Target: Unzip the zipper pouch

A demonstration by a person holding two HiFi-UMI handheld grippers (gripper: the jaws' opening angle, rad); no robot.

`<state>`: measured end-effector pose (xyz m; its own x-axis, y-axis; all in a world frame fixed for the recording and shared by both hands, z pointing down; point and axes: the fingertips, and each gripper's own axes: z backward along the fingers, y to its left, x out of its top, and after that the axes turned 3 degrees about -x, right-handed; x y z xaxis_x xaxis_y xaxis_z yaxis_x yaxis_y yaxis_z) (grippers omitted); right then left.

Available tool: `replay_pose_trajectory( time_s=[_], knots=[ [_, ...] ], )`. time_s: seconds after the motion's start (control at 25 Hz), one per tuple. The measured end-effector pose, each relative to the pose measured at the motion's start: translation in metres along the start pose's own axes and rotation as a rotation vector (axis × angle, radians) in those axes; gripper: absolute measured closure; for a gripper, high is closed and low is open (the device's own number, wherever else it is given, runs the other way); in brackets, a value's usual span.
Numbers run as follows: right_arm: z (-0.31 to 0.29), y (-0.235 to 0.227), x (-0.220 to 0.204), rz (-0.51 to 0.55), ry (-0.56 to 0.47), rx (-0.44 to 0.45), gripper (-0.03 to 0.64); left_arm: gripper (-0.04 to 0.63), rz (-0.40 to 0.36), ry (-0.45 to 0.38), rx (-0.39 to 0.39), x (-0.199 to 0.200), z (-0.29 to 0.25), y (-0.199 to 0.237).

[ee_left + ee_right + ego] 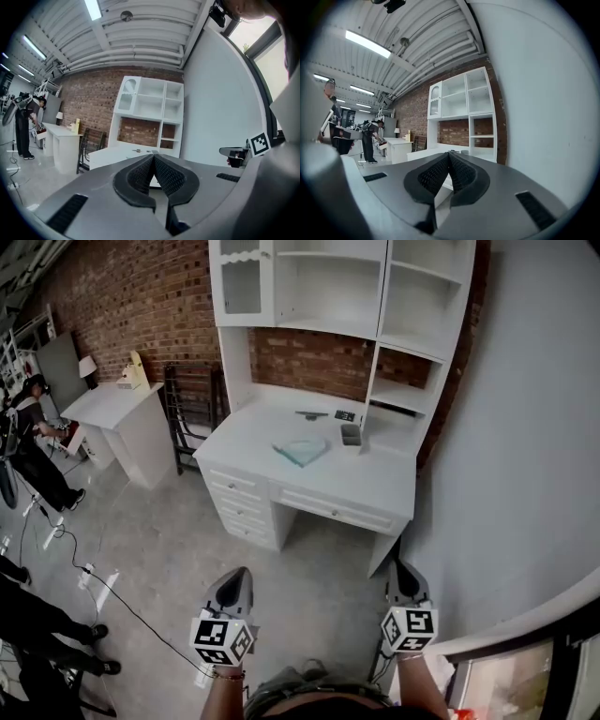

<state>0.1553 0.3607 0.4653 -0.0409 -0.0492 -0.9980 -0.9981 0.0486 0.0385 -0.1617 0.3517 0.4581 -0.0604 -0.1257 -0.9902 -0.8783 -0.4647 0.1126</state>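
Head view shows us the clear zipper pouch (302, 450) lying flat on the white counter (375, 486), well apart from our claws. We hold the left claw (236, 579) and right claw (401, 570) level, both pinched tight with nothing inside.

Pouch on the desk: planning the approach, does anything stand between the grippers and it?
Nothing visible does. Only bare floor separates the left gripper and right gripper from the desk; a small grey box sits right of the pouch, not before it.
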Motion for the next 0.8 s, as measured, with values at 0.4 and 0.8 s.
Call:
replay_pose_trajectory(
  time_s=[0.4,0.8],
  knots=[
    [0.000,-0.005,-0.008,-0.035,-0.006,0.010,0.615,0.592,-0.028,-0.001,-0.010,-0.003,-0.003,-0.012],
    [-0.013,-0.006,-0.009,-0.043,-0.005,0.066,0.447,0.405,-0.038,-0.010,-0.027,-0.001,-0.012,-0.019]
  ],
)
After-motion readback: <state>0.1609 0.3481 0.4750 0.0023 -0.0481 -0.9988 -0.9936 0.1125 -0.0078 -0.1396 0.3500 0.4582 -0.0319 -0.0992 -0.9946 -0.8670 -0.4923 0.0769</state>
